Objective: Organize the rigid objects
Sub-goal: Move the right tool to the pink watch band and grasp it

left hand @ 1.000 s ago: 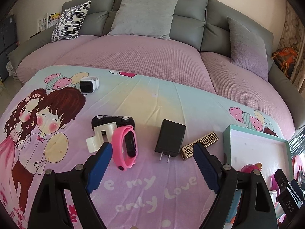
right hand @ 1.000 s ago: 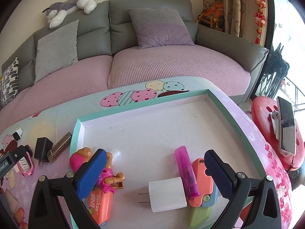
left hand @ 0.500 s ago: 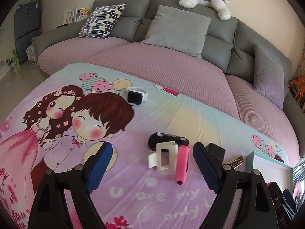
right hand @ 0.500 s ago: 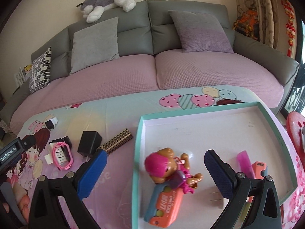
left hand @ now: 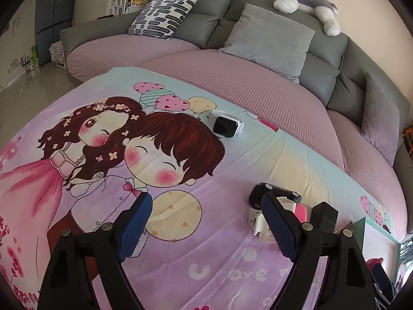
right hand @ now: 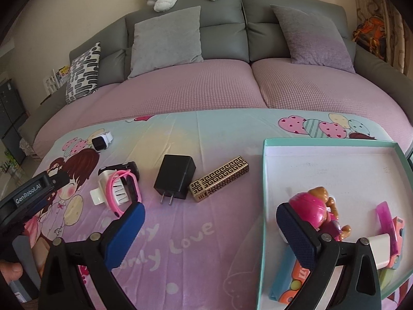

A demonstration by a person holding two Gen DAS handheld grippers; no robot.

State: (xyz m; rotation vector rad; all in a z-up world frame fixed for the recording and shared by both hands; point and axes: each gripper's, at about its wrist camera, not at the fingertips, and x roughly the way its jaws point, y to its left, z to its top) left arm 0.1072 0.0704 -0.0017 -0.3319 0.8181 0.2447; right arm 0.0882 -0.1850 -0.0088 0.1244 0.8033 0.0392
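- The left hand-held gripper is hanging released and empty over the cartoon cloth; the right hand-held gripper is likewise spread with nothing between its pads.
- The black charger, gold patterned case and white smartwatch are lying loose on the cloth, outside the teal tray.
- The pink band is sitting tangled over a white clip and a black piece, so a grab there is risking dragging several at once.
- The pink doll is crowding the tray's near corner, likely blocking a clean drop.
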